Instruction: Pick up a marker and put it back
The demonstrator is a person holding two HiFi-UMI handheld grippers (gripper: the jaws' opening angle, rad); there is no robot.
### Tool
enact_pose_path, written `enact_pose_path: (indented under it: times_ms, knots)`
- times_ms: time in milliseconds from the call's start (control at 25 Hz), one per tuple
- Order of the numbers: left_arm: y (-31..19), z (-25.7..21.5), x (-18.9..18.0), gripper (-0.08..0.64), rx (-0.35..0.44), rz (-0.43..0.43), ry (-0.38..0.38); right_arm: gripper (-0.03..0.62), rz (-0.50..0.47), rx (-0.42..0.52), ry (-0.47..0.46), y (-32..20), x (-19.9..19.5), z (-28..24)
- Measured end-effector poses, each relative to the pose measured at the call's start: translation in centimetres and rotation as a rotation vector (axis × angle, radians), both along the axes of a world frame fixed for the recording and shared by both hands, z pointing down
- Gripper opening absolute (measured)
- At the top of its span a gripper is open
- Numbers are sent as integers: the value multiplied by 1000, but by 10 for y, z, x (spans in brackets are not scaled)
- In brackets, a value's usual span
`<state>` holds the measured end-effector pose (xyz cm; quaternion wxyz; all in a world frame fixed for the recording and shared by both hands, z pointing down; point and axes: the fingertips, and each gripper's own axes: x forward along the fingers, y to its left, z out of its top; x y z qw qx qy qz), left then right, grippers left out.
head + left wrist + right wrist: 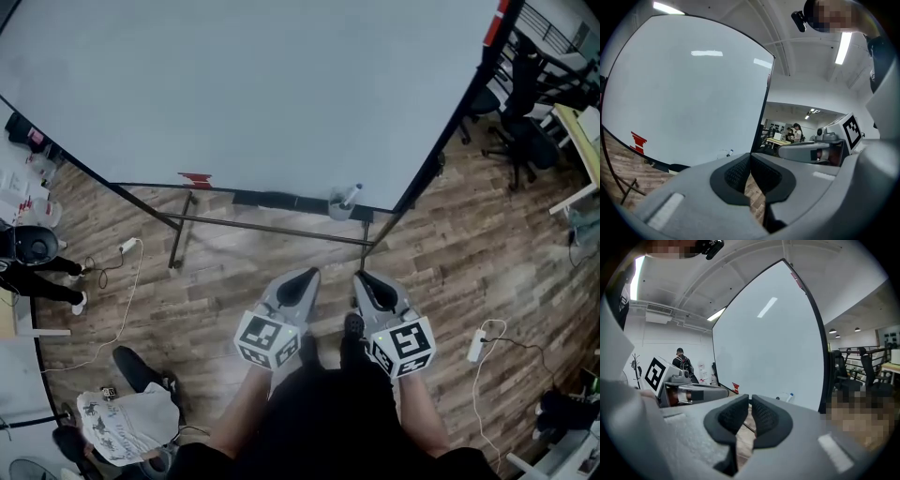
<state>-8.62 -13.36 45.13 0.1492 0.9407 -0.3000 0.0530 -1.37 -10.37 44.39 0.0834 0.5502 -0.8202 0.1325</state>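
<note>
A big whiteboard (253, 84) fills the upper part of the head view. On its bottom ledge stands a small clear cup (341, 205) with a marker (350, 195) sticking out of it. The cup with the marker also shows small in the left gripper view (726, 153) and the right gripper view (786, 397). My left gripper (307, 277) and right gripper (361, 278) hang side by side above the wooden floor, short of the board. Both are shut with nothing between the jaws.
A red eraser (196, 178) sits on the ledge at the left. The board's black frame legs (272, 228) cross the floor ahead. Office chairs (525, 131) stand at the right, a power strip with cable (476, 345) lies on the floor, bags (127, 422) lie lower left.
</note>
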Motion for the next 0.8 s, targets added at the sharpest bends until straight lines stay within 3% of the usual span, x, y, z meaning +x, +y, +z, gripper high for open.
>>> enact_pose_path:
  times_ms: [480,800]
  knots:
    - [-50,36,75,11,-33,-107,-96,3,-159,-22,-67,-27,63,9]
    - [-78,60,91,12,-26,-217,-148,3,-259,-55,-75,-40,83,21]
